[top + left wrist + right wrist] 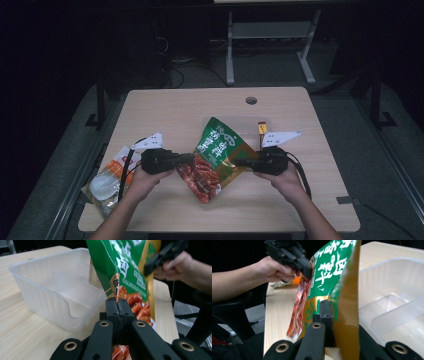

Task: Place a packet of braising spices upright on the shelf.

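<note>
High view: holding a green snack bag [216, 156] between the two grippers above the wooden bench [165, 112], tilted, its red-printed bottom end hanging low toward the person. Gripping the bag's left edge with the left gripper [187, 160], closed on it; gripping the right edge with the right gripper [239, 162], likewise closed on it. Showing a clear plastic bin [250, 122] just beyond the bag, partly hidden behind it, with a small yellow-and-dark item [261, 129] just beyond the right gripper, too small to identify. Lying well to the outer side of the left gripper, near the bench edge, a clear packet [107, 182] with white and orange contents.

Left gripper view: looking along the jaws, pressed together on a thin seam of the snack bag [125, 267], with the bag rising above them. Revealing what the high view hides: the clear plastic bin [53, 288] standing open beyond and to the left of the jaws, a divider wall inside it. Showing the right gripper [147, 266] farther off, clamping the bag's far edge.

Right gripper view: showing the snack bag [329, 277] pinched between the jaws, its gold inner face folding over one jaw and hiding it. Sitting to the right, the clear plastic bin [392, 290]. Farther off, the left gripper [308, 271] biting the bag's opposite edge.
</note>
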The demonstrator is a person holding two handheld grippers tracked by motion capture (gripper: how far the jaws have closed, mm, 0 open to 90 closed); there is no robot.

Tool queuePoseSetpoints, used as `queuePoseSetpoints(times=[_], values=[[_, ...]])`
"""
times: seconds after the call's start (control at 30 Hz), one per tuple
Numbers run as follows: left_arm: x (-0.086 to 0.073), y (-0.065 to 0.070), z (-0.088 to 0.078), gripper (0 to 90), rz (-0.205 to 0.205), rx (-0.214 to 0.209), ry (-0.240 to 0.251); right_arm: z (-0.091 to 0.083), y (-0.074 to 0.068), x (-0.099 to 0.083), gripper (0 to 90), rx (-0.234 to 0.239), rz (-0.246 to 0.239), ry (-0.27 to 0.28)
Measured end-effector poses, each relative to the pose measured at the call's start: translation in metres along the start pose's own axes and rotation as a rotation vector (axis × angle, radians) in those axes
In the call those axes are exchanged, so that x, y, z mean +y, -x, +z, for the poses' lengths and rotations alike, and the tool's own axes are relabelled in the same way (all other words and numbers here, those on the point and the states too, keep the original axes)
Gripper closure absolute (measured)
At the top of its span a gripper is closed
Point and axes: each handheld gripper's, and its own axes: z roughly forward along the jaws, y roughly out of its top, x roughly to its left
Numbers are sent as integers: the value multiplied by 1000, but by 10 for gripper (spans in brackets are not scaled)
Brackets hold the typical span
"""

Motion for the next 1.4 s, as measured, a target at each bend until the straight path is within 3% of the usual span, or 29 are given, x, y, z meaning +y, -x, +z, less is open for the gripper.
queuePoseSetpoints(times=[0.17, 0.3, 0.4, 0.5, 0.67, 0.83, 0.9, 1.0, 1.1, 1.4], values=[[-3, 2, 7, 895, 7, -4, -41, -5, 2, 13, 900, -20, -16, -2], [-3, 2, 8, 875, 26, 3, -65, -7, 1, 20, 900, -9, -35, -13], [-2, 0, 7, 794, 21, 29, -71, -11, -1, 23, 900, 7, -39, -11], [-1, -3, -1, 758, -6, 6, -37, -16, -4, 25, 900, 1, -56, -20], [1, 0, -7, 610, 6, 28, -49, -22, -7, 28, 900, -2, -68, -9], [-8, 5, -8, 498, 4, 49, -121, -30, -9, 32, 900, -2, -74, -17], [-12, 5, -7, 442, 17, 53, -176, -36, -11, 35, 900, 0, -67, -10], [-19, 8, -5, 359, 2, 63, -229, -45, -14, 42, 900, -15, -70, -1], [-25, 8, -4, 300, 25, 77, -273, -56, -16, 52, 900, -49, -79, 10], [-29, 4, -1, 230, 10, 89, -269, -71, -6, 74, 900, -136, -85, 33]])
